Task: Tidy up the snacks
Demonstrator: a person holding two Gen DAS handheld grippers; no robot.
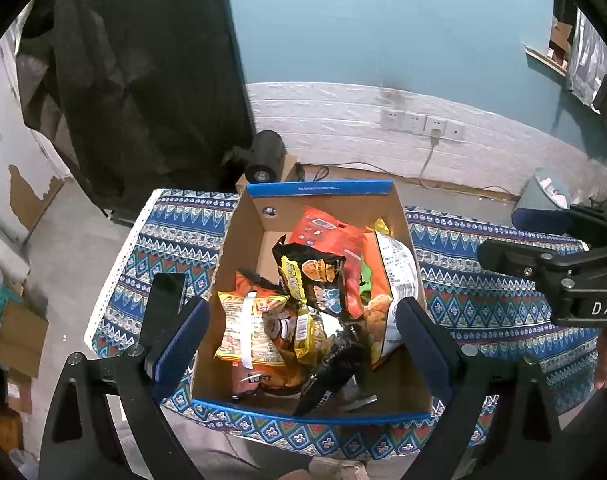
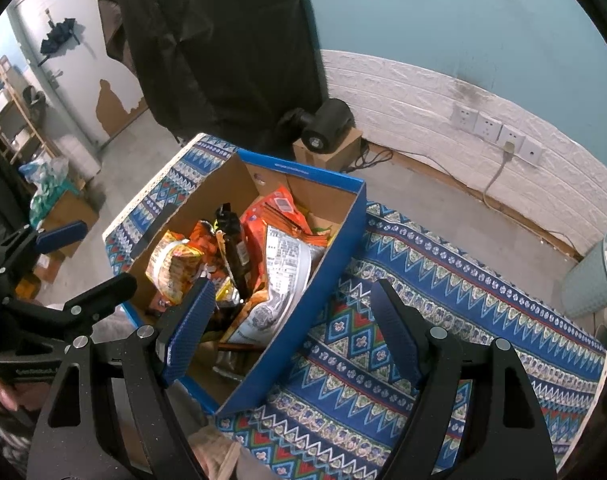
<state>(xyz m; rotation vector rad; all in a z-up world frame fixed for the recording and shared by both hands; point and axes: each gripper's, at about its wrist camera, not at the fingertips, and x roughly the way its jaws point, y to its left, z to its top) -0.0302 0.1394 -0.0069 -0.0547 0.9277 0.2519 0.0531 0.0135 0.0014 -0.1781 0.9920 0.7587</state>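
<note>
An open cardboard box (image 1: pixel 245 240) with blue edges holds several snack packets on a patterned blue cloth (image 1: pixel 175 232). On top lie a black and yellow packet (image 1: pixel 315 276), an orange packet (image 1: pixel 327 232), a yellow packet (image 1: pixel 251 328) and a white-backed bag (image 1: pixel 399 276). My left gripper (image 1: pixel 303 340) is open and empty above the box's near half. My right gripper (image 2: pixel 291 336) is open and empty over the box's right wall (image 2: pixel 303 320); the box (image 2: pixel 323 184) and the white-backed bag (image 2: pixel 283 264) show there. The right gripper also shows in the left wrist view (image 1: pixel 543 268).
The cloth (image 2: pixel 443 300) covers a low table. A black device (image 1: pixel 265 156) on a small carton stands behind it, with wall sockets (image 1: pixel 421 124) and a cable. A pale bin (image 2: pixel 595 276) stands on the floor at the right. Cartons and bags (image 2: pixel 51 200) lie at the left.
</note>
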